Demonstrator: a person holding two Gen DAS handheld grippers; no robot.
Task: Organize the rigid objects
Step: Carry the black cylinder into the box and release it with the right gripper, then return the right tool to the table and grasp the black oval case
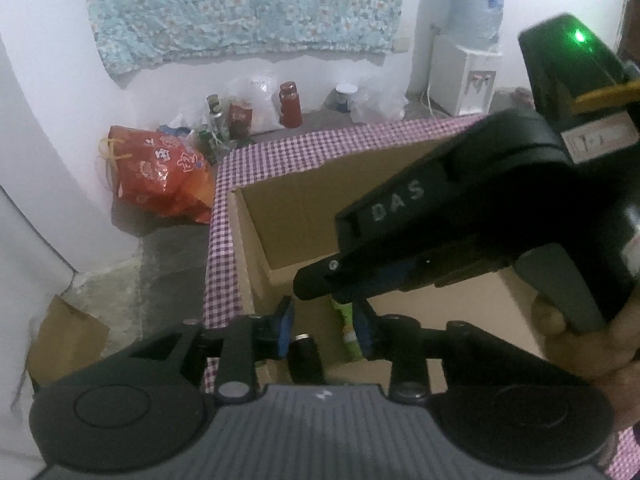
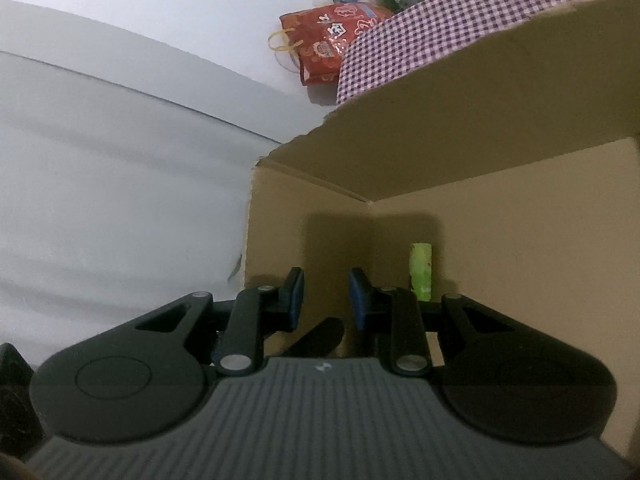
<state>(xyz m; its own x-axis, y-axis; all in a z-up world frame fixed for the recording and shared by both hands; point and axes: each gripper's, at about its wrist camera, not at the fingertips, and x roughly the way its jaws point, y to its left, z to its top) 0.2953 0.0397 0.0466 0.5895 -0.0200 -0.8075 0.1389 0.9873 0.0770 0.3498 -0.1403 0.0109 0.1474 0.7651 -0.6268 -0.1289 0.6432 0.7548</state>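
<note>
Left claw (image 1: 326, 330) over black cylinder (image 1: 306, 356), cardboard box (image 1: 280, 216)

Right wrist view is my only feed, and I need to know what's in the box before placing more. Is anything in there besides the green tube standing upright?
Observer: Yes, a black cylinder sits in the cardboard box, between the pads of the open left gripper.
Operator: Near the green tube?
Observer: The green tube appears right beside it. I cannot tell whether they touch.
Operator: And my gripper, seen from there?
Observer: The right gripper crosses just above the left one.
</note>
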